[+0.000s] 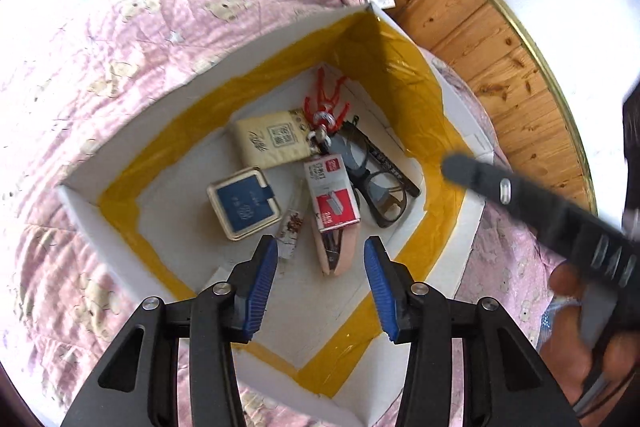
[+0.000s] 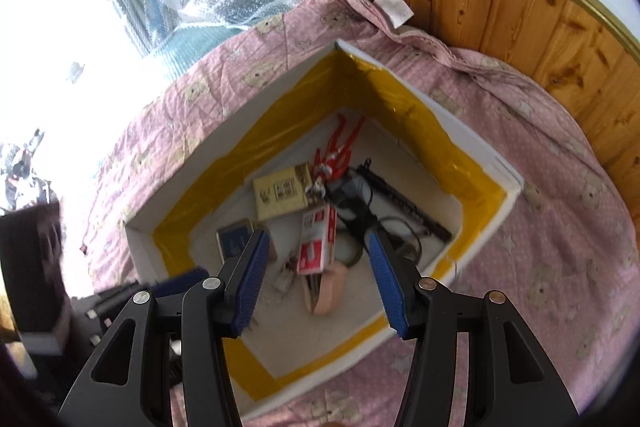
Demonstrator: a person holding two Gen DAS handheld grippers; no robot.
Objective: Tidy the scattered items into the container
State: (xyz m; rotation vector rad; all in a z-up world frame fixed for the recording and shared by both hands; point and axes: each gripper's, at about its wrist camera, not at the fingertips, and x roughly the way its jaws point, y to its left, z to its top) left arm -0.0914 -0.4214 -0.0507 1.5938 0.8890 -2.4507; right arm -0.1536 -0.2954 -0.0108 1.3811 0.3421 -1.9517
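Both grippers over the box, nothing held.

Left gripper (image 1: 320,287) and right gripper (image 2: 316,283) spread wide, empty. White box (image 1: 168,99) on pink quilt (image 1: 100,39) holds glasses (image 1: 376,183), staple box (image 1: 332,191), blue case (image 1: 244,203), beige packet (image 1: 268,143).

One white foam box lined with yellow tape (image 1: 120,205), one beige tissue packet (image 1: 270,143), one blue square case (image 1: 244,203), one red-and-white staple box (image 1: 332,195), one pair of black-framed glasses (image 1: 372,183), one red knotted charm (image 1: 326,103), one pink oval case (image 1: 336,247), one small clear packet (image 1: 292,223), two blue-padded grippers (image 1: 320,291) (image 2: 316,283).
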